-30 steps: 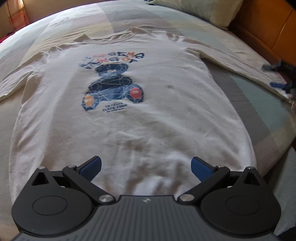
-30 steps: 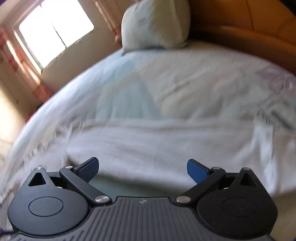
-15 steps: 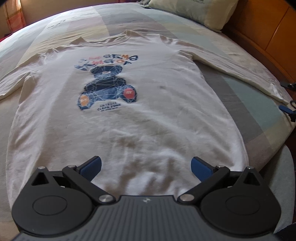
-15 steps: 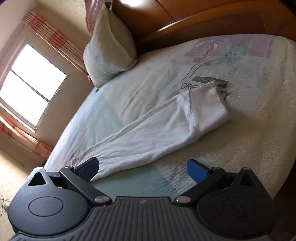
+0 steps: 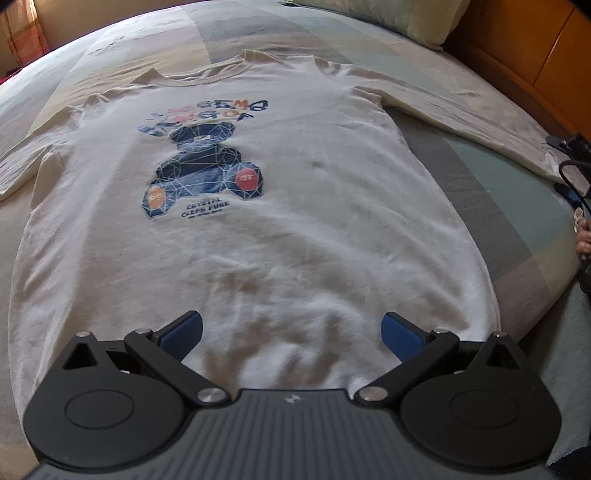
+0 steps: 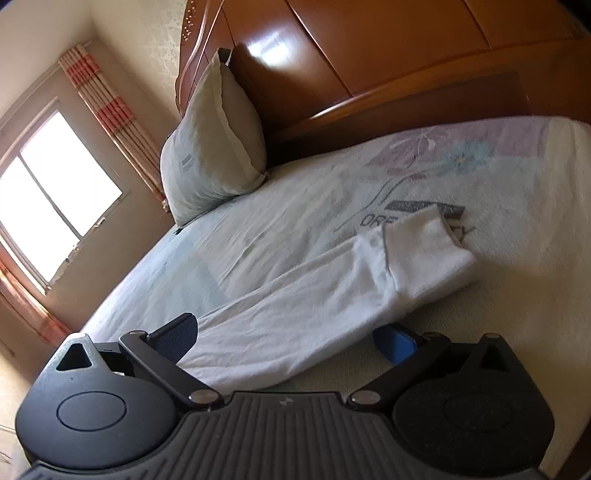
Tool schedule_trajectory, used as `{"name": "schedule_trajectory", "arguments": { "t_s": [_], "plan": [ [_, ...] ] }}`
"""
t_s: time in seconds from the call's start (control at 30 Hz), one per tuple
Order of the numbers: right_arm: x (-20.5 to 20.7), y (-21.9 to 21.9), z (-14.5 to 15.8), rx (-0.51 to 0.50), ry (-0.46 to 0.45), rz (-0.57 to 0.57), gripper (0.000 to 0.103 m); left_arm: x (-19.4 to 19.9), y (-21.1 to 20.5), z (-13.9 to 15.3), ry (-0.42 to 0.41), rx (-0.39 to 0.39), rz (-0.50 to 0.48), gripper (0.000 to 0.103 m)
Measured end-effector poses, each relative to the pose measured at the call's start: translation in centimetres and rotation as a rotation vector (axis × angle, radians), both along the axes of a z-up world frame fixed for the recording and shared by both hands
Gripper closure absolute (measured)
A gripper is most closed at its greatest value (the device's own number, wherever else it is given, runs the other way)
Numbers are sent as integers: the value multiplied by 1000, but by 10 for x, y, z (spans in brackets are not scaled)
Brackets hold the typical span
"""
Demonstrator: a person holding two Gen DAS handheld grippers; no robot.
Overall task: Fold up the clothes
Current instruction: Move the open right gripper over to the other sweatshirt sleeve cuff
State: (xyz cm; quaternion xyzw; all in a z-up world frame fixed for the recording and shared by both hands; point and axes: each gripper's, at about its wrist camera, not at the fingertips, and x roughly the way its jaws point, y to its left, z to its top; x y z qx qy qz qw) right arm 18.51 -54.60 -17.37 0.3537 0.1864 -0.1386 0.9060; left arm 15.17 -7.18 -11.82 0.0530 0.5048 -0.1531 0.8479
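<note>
Across the middle of the left wrist view lies a big white long-sleeved cotton shirt (image 5: 258,236), spread flat and face up on a wide bed with a pale striped sheet (image 5: 517,206). At the far left of the frame one sleeve runs off the edge. Near the upper middle, a blue bear picture with coloured letters (image 5: 207,166) is printed on the chest. Low in the frame sits the left gripper (image 5: 291,332), black with blue pads. Its jaws are wide apart and hold nothing, and the bottom hem of the shirt lies between them. Going right, the other sleeve stretches out to the right edge of the bed. At the top right there is a pale green pillow (image 5: 388,14) next to a shiny orange wooden headboard (image 5: 535,55). At the far right edge you can see a bit of a person's hand (image 5: 583,236) beside a black cable.

Over in the right wrist view, a bright window (image 6: 48,195) with red and white striped curtains (image 6: 110,118) fills the upper left. A little to the right, the pale green pillow (image 6: 210,147) leans upright against the orange wooden headboard (image 6: 369,66). Low in the frame is the right gripper (image 6: 284,338), also black with blue pads. Its jaws are wide apart and grip nothing. The white sleeve (image 6: 332,291) lies flat on the sheet between them and runs up to the right, ending in a ribbed cuff (image 6: 428,251). The cuff rests on grey letters printed on the sheet.
</note>
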Motion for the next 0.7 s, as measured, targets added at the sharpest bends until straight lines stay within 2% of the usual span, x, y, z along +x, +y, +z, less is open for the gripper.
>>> {"name": "schedule_trajectory", "arguments": {
  "t_s": [0.17,0.3,0.37,0.47,0.53,0.63,0.7],
  "plan": [
    [15,-8,-2,-10,-9,-23,0,2,-4,-1,5,3,-9,1],
    [14,-5,2,58,4,-58,0,4,-4,-3,12,8,-3,1],
    [11,7,1,59,-14,-72,0,4,-5,-4,14,8,-2,1],
    [21,19,-1,-31,5,-92,0,6,-8,-4,14,8,-10,1],
    [33,16,-2,-52,2,-103,0,6,-10,-4,14,8,-14,1],
    [41,14,1,-8,9,-149,0,6,-9,-4,13,-2,-16,1],
    [38,23,1,25,-5,-141,0,8,-8,-6,20,-3,-9,1]
  ]
}}
